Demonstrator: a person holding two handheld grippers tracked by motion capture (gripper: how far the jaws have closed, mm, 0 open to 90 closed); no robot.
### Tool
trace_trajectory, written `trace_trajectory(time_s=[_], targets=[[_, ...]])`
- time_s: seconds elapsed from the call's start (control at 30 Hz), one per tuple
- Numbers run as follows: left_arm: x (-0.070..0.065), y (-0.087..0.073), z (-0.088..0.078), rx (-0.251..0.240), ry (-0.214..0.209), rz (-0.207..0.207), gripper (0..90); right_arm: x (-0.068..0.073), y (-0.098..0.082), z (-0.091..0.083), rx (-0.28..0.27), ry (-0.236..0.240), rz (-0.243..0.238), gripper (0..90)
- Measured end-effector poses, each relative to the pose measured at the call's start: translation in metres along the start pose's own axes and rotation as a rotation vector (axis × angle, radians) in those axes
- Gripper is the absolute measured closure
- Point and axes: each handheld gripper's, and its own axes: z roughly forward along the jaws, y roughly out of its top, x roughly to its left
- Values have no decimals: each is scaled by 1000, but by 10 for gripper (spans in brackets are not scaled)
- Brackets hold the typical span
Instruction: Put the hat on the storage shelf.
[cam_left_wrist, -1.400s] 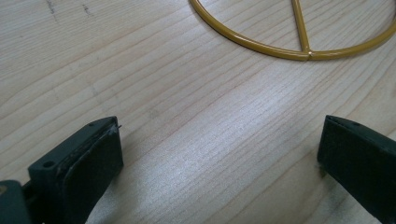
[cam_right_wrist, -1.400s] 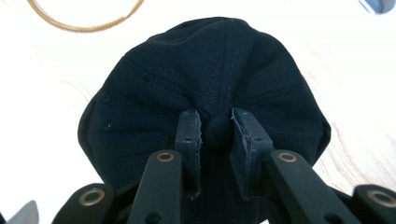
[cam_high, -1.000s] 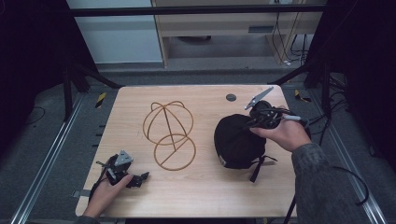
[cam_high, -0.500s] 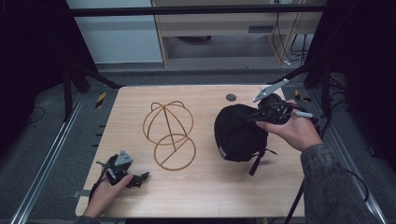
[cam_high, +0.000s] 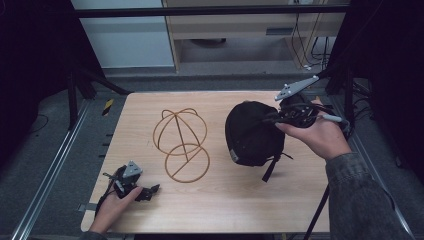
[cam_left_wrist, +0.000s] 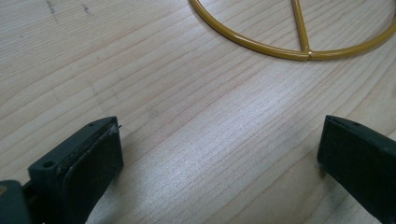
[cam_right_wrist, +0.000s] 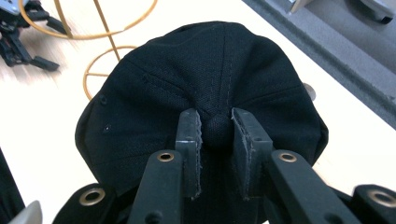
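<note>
Your right gripper (cam_right_wrist: 215, 128) is clamped on the top button of the black cap (cam_high: 252, 132), right of centre in the high view, beside the gold wire stand (cam_high: 182, 142). Your left gripper (cam_high: 145, 191) rests at lower left on the table (cam_high: 225, 205), jaws wide apart.

Black cap (cam_high: 252, 132), crown bunched, strap dangling, tilted above the table's right side
</note>
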Motion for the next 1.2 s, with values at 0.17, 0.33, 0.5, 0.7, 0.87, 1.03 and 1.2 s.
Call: trace_trajectory(time_s=[0.17, 0.33, 0.5, 0.7, 0.87, 1.03, 1.2], targets=[[0, 0, 0, 0, 0, 0, 0, 4, 6, -3, -15, 0, -10, 737], [0, 0, 0, 0, 0, 0, 0, 7, 10, -6, -33, -4, -17, 737], [0, 0, 0, 0, 0, 0, 0, 9, 11, -11, -54, -12, -13, 737], [0, 0, 0, -2, 0, 0, 0, 13, 15, -16, -80, -27, -14, 737], [0, 0, 0, -3, 1, 0, 0, 21, 20, -22, -108, -39, -23, 737], [0, 0, 0, -3, 1, 0, 0, 32, 26, -25, -121, -35, -46, 737], [0, 0, 0, -3, 1, 0, 0, 42, 35, -26, -131, -28, -69, 738]])
